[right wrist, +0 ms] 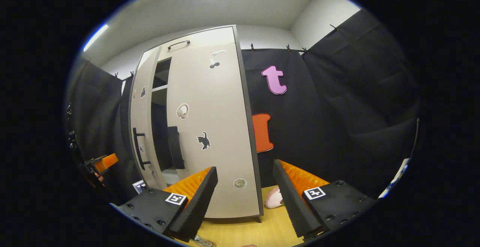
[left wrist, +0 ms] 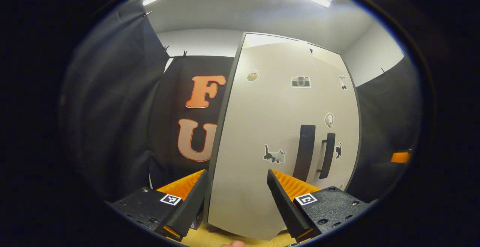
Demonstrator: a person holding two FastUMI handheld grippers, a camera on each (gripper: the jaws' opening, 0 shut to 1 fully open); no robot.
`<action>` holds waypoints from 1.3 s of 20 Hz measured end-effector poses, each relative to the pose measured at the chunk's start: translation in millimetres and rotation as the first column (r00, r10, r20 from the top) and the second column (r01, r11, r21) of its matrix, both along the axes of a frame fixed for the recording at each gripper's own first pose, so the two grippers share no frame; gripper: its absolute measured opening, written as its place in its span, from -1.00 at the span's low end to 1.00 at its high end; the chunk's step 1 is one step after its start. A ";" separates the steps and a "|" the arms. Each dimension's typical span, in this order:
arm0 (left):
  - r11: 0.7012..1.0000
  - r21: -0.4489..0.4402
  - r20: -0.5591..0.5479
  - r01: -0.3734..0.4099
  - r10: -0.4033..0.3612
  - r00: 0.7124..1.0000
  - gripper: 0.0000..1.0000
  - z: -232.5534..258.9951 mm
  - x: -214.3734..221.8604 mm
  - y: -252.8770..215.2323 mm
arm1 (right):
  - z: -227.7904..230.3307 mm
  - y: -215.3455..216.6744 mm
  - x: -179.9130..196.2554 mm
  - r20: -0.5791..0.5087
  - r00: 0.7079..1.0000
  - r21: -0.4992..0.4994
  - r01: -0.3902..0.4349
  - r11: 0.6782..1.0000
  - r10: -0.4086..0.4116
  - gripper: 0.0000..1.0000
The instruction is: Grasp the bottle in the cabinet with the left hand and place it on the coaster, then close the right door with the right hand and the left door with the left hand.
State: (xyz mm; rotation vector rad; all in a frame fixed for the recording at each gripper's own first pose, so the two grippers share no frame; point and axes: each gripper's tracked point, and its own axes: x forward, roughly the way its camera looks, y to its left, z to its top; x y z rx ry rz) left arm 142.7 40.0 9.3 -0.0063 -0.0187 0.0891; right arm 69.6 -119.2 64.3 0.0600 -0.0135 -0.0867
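Ahead of left gripper (left wrist: 237,198) fingers: blocked by the broad face of the left door (left wrist: 270,127), close in front, spanning the gap between the spread fingers.
Left of those fingers: open room beside the door's dark edge, back to the cloth wall.
Right of those fingers: two dark handles (left wrist: 328,155) standing out from the doors.
Ahead of right gripper (right wrist: 245,196) fingers: right door (right wrist: 210,127) face, close.
Beyond its left finger: dark slot between the doors, ajar.
Right of those fingers: free floor (right wrist: 240,232) and cloth wall; pale pink object (right wrist: 273,199) low by the door's foot.
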 end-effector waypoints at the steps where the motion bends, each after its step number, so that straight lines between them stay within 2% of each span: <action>1: 1.000 0.009 -0.001 0.000 0.000 1.000 0.89 -2.0 1.2 0.1 | -2.2 1.9 1.4 -0.004 1.000 -0.006 -0.003 1.000 0.003 0.96; 2: 1.000 0.022 -0.002 -0.005 0.005 1.000 0.96 -3.8 1.2 0.2 | -4.7 2.7 2.0 -0.006 1.000 -0.013 -0.006 1.000 0.005 0.96; 3: 0.999 0.037 -0.006 -0.012 0.012 1.000 0.89 -4.8 1.4 1.1 | -7.8 5.1 3.1 -0.011 1.000 -0.018 -0.011 1.000 0.011 0.96; 5: 0.998 0.052 -0.013 -0.026 0.026 1.000 0.89 -6.4 4.1 1.0 | -13.6 12.7 3.2 -0.020 0.999 -0.023 -0.031 0.999 0.031 0.97; 8: 0.999 0.033 -0.028 -0.035 0.036 0.999 0.89 -6.9 4.3 1.8 | -19.5 23.5 3.6 -0.025 0.998 -0.034 -0.054 0.998 0.053 0.96; 9: 0.999 0.024 -0.026 -0.038 0.039 0.999 0.96 -5.9 4.8 2.5 | -20.9 27.7 3.3 -0.024 0.998 -0.033 -0.063 0.997 0.063 0.96; 10: 0.999 0.020 -0.022 -0.045 0.046 0.999 0.89 -6.3 4.4 3.5 | -21.7 31.1 3.0 -0.020 0.997 -0.029 -0.072 0.997 0.072 0.97; 12: 0.998 0.018 -0.015 -0.059 0.059 0.998 0.89 -5.1 2.6 4.8 | -24.0 36.8 2.4 -0.013 0.996 -0.026 -0.087 0.996 0.086 0.97; 18: 0.997 0.010 -0.016 -0.080 0.080 0.997 0.89 -4.5 -2.0 7.7 | -34.9 42.4 4.4 -0.029 0.995 -0.038 -0.094 0.995 0.093 0.96; 26: 0.998 0.003 -0.032 -0.062 0.062 0.998 0.89 -10.0 1.3 5.1 | -38.9 44.7 5.9 -0.027 0.995 -0.030 -0.094 0.995 0.093 0.96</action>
